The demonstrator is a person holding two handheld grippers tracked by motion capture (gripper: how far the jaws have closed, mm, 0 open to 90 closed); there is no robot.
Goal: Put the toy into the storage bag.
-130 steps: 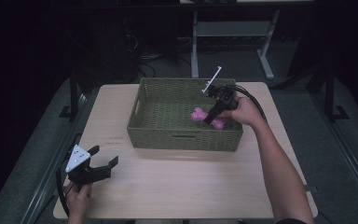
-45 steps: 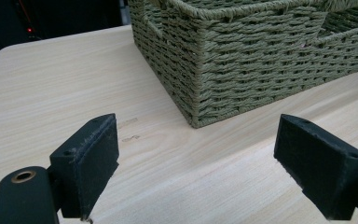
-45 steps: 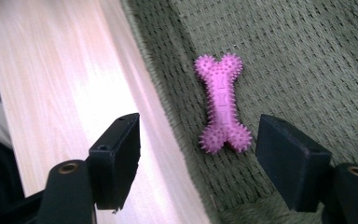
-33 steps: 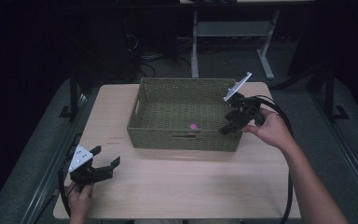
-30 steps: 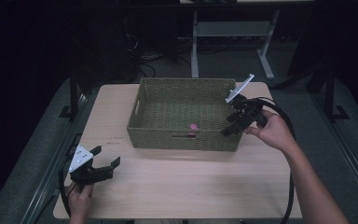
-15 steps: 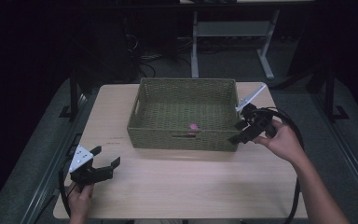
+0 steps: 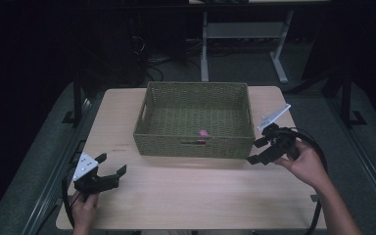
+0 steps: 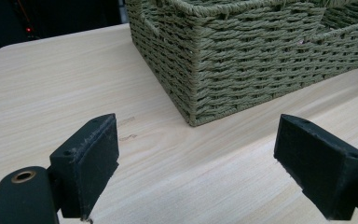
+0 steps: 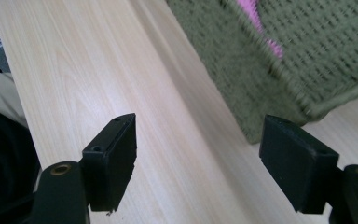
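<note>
High view shows the woven basket standing toward the far middle of the counter, and a small pink object lying on the basket floor, close against the near wall and a little right of its middle. It is too small here to say what it is. Nothing else lies in the basket, and no other loose item lies on the counter around it.

Off the basket's near right corner, just beside it and apart from its wall, the right hand-held gripper is held low over the counter. Its jaws stand wide apart with nothing between them; the right gripper view confirms this, with bare wood between the two black pads and a blurred basket corner beyond, a streak of the pink object showing inside the weave.

Well away from the basket, off its near left corner toward the counter's near left edge, the left hand-held gripper rests in the person's hand. Its jaws too are spread wide and hold nothing. In the left gripper view it looks across the wood at the basket's left near corner.

Judging from how things lie, the placing looks done: the pink object is inside the basket and free of both grippers. Little seems left, as far as can be seen, beyond bringing the right hand to rest away from the basket; no further item waits on the counter to be put in.
</note>
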